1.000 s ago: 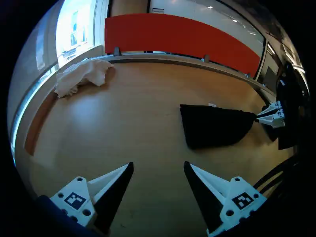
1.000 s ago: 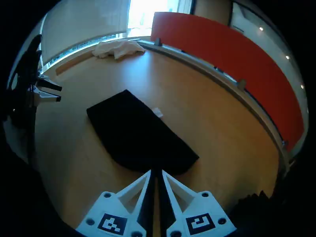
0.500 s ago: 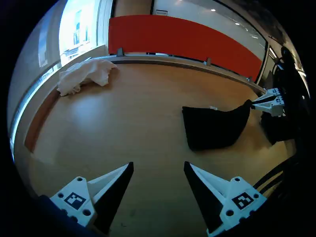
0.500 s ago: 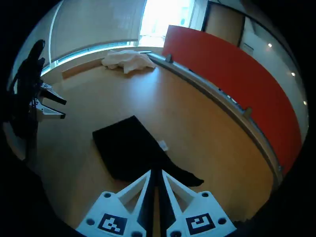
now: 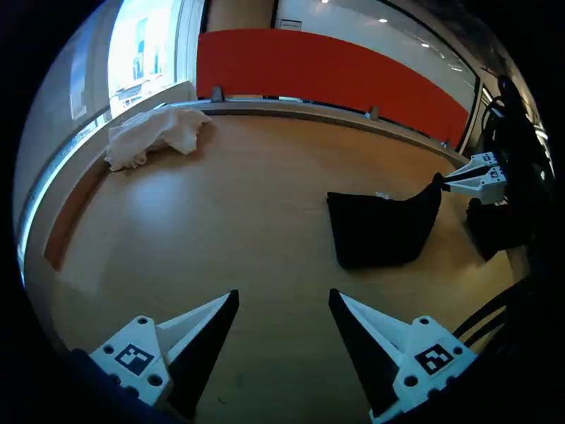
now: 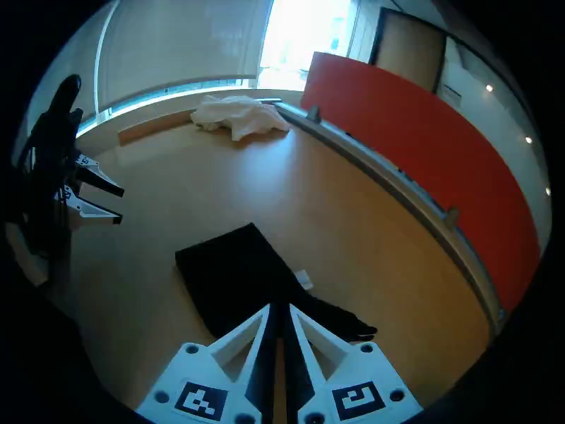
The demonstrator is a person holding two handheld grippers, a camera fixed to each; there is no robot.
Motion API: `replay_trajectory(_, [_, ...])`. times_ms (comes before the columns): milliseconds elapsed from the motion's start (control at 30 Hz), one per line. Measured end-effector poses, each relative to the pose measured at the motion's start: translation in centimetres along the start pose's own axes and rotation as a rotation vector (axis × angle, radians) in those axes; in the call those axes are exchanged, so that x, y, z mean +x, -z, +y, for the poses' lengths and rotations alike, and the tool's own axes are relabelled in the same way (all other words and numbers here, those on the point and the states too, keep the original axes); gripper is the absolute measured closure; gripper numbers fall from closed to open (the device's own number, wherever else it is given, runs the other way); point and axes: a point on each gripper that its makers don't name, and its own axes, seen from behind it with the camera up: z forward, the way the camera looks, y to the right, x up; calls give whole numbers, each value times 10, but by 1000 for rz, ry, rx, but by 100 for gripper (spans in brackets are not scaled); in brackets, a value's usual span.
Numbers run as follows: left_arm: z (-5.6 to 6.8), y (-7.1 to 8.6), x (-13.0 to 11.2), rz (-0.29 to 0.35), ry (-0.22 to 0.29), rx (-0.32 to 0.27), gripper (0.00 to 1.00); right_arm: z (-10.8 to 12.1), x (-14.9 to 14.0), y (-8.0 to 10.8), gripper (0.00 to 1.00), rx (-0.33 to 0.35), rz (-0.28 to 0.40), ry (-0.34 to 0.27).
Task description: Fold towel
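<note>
Towel (image 5: 381, 230), black, lies right on the wooden table (image 5: 233, 212) in the left gripper view, one corner lifted by the right gripper (image 5: 443, 180); left gripper (image 5: 282, 292) gapes wide, holding nothing. Right gripper view: fingers pinched tight on its edge, white tag (image 6: 304, 279) beside.

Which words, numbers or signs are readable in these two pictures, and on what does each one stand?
No readable text anywhere.
White tag on the black towel: too small to read.
Square markers on the left claw and the right claw: patterns, no letters.
</note>
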Motion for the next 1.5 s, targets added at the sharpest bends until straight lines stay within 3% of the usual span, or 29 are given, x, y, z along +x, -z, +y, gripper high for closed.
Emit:
replay_trajectory(400, [-2,11,-2,15,-10,23,5,-31,23,-23,95,85,-11,83])
replay_trajectory(900, [2,24,-8,40,65,45,5,-89,39,-73,95,231,-59,226])
replay_trajectory(1267, [-6,31,-19,36,99,75,6,-126,26,-115,94,308,-111,232])
replay_trajectory(1367, [-6,33,-20,37,106,78,6,-127,23,-118,87,308,-117,227])
replay_trajectory(1500, [-7,34,-21,37,110,80,6,-125,23,-116,65,300,-113,218])
